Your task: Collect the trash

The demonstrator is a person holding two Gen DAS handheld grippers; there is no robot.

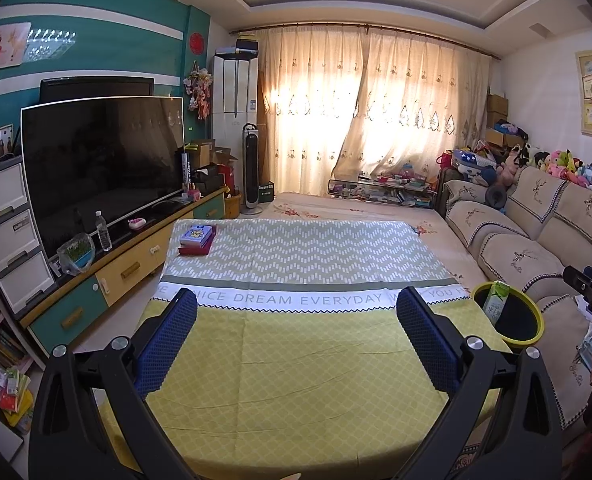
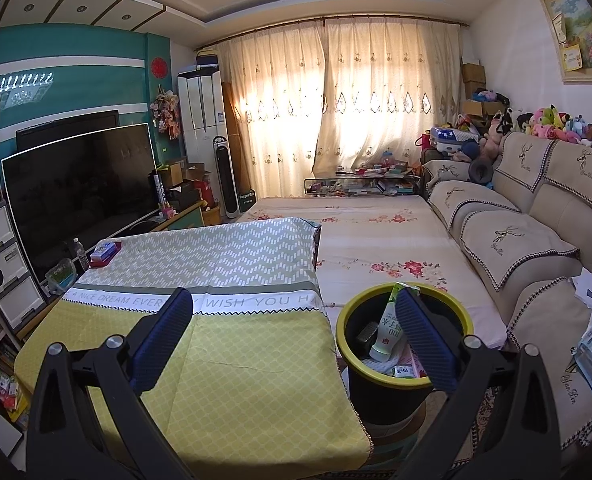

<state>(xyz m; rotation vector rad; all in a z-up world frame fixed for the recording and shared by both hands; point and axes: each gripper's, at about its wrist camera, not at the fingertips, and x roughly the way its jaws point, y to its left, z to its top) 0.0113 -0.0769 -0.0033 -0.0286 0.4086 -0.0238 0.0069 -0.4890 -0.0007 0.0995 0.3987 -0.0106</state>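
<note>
A black bin with a yellow rim (image 2: pixel 346 316) stands beside the table's right edge; it also shows in the left wrist view (image 1: pixel 538 316). A green-and-white carton (image 2: pixel 388 330) stands upright in it, also seen in the left wrist view (image 1: pixel 496 300), with a dark object (image 2: pixel 367 332) and other packets (image 2: pixel 402 370). My left gripper (image 1: pixel 296 312) is open and empty above the yellow tablecloth (image 1: pixel 316 360). My right gripper (image 2: pixel 294 312) is open and empty, its right finger (image 2: pixel 420 332) over the bin.
A stack of small boxes (image 1: pixel 196 238) lies at the table's far left corner. A TV (image 1: pixel 104 168) on a low cabinet with a water bottle (image 1: pixel 103 231) stands left. A sofa (image 2: pixel 516 248) runs along the right; a floral mat (image 2: pixel 376 240) lies beyond.
</note>
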